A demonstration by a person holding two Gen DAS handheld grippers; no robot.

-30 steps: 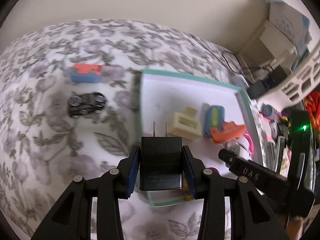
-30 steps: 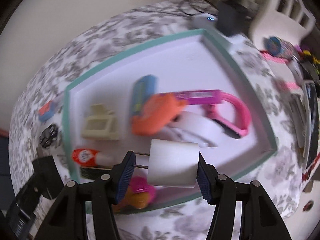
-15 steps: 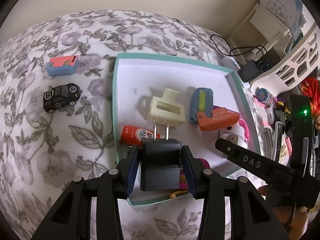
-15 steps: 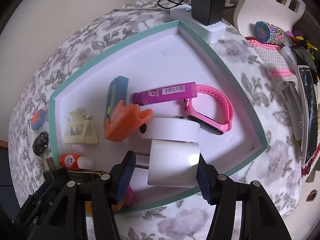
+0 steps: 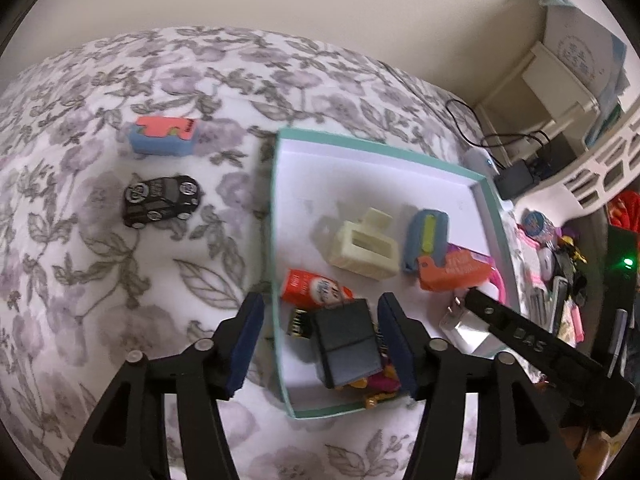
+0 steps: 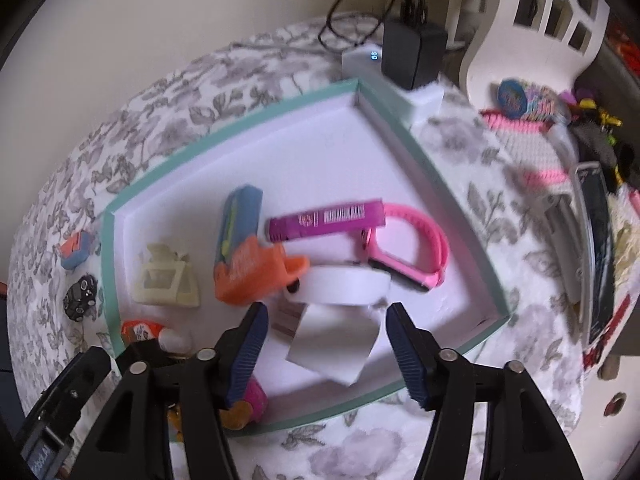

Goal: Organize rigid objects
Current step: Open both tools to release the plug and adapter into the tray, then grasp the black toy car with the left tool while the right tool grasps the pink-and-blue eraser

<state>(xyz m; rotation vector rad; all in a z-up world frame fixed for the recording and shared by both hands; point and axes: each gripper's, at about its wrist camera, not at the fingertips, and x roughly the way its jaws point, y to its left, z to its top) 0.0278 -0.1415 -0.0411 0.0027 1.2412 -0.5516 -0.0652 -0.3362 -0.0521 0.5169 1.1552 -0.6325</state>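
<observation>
A teal-rimmed white tray (image 5: 276, 216) (image 6: 236, 120) lies on the floral cloth. My left gripper (image 5: 320, 348) is open over its near left corner; the black plug adapter (image 5: 346, 346) lies loose in the tray between the jaws. My right gripper (image 6: 322, 344) is open over the tray's near edge; the white plug adapter (image 6: 332, 340) lies free between the jaws. In the tray are a cream clip (image 5: 364, 246), a blue case (image 5: 426, 236), an orange piece (image 5: 452, 274), a red tube (image 5: 312, 288), a pink band (image 6: 412, 248), a magenta tube (image 6: 326, 220) and a white disc (image 6: 344, 286).
A black toy car (image 5: 160, 200) and a blue-and-red eraser (image 5: 162, 136) lie on the cloth left of the tray. A power strip with a black charger (image 6: 412, 56), a white basket (image 6: 532, 24) and cluttered small items (image 5: 560, 264) stand to the right.
Both grippers have opened. The black adapter has dropped into the tray's near left part and the white adapter has dropped beside the white disc.
</observation>
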